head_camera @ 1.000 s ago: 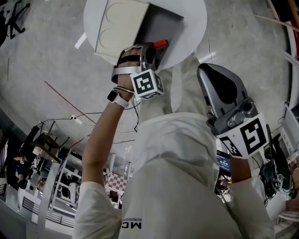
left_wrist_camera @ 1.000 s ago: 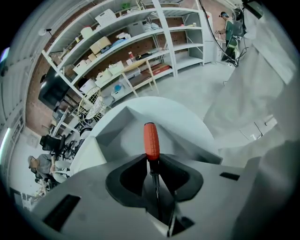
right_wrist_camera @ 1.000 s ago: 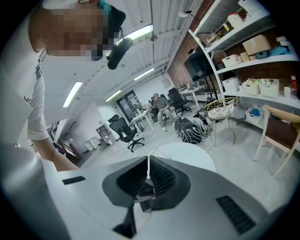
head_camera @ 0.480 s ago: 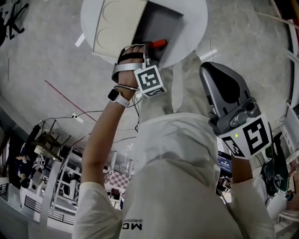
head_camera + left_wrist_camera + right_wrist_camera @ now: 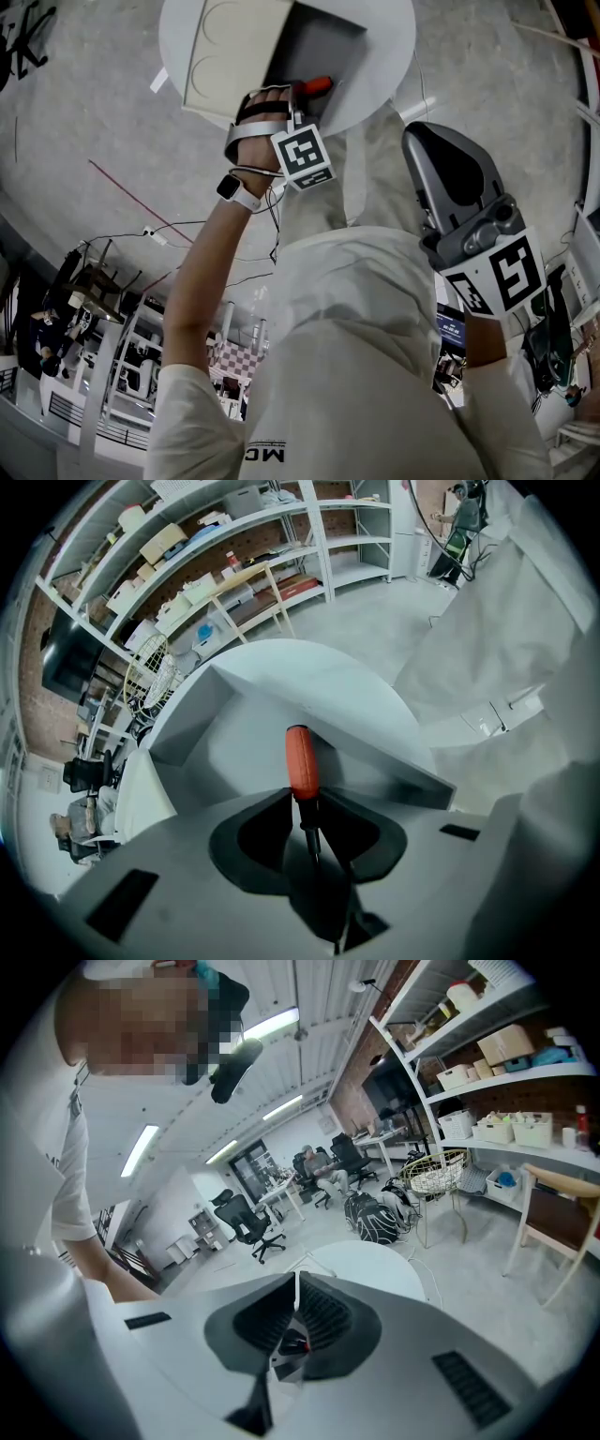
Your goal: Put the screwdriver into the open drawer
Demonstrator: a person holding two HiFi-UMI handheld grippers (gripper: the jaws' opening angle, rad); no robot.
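The screwdriver (image 5: 301, 761) has an orange handle and a dark shaft. My left gripper (image 5: 306, 803) is shut on it just below the handle, which points forward over the open grey drawer (image 5: 234, 752). In the head view the left gripper (image 5: 302, 94) sits at the drawer's (image 5: 319, 42) near edge, the screwdriver's (image 5: 320, 83) handle poking out over it. The drawer belongs to a small beige-topped cabinet (image 5: 230, 47) on a round white table (image 5: 389, 47). My right gripper (image 5: 424, 141) is held back by my body, shut, with nothing in it; its view looks away across the room.
The cabinet takes up most of the table top, leaving a bare rim (image 5: 328, 672). Shelving with boxes (image 5: 187, 564) stands behind it. The right gripper (image 5: 296, 1283) faces another round table (image 5: 370, 1265), office chairs (image 5: 246, 1222) and shelves (image 5: 506, 1054).
My left gripper has edged a little forward toward the drawer with the screwdriver still in it. The right gripper has hardly moved.
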